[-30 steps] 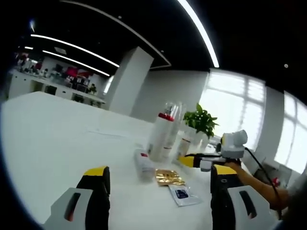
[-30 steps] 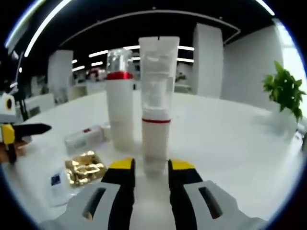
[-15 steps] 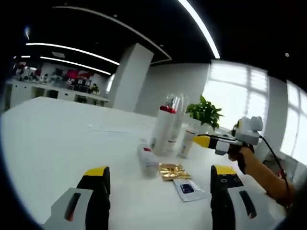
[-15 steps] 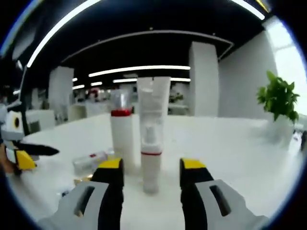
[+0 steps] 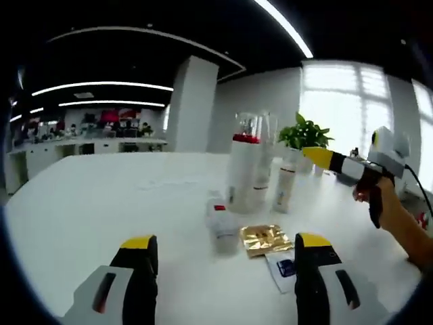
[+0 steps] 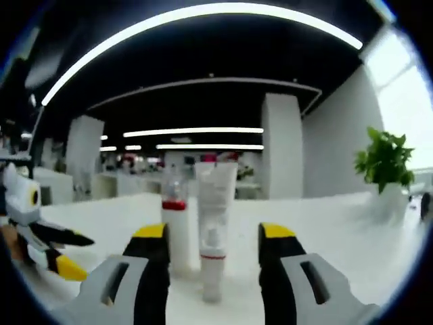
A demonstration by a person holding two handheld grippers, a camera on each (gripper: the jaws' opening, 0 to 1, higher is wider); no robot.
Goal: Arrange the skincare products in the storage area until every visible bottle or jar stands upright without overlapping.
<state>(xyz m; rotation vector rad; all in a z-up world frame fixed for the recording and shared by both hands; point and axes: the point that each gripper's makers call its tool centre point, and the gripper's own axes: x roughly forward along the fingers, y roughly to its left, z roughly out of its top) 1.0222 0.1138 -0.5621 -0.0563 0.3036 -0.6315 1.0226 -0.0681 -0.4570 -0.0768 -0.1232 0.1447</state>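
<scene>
Right claw [image 6: 213,237] wide, tube [image 6: 215,230] between, untouched.

Each gripper wore grey jaws tipped yellow over black pads, the left gripper [image 5: 220,254] and right gripper [image 6: 211,247] alike; a black cable trailed behind the right one's white body.

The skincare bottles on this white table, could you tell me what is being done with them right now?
A person is tidying them with a handheld tool in each hand. A red-capped bottle and a tube stand upright side by side. One small bottle lies on its side next to a gold packet and a white sachet. The left tool is open and empty, pointing toward the lying bottle. The right tool is also open, with the tube standing free beyond its tips.
</scene>
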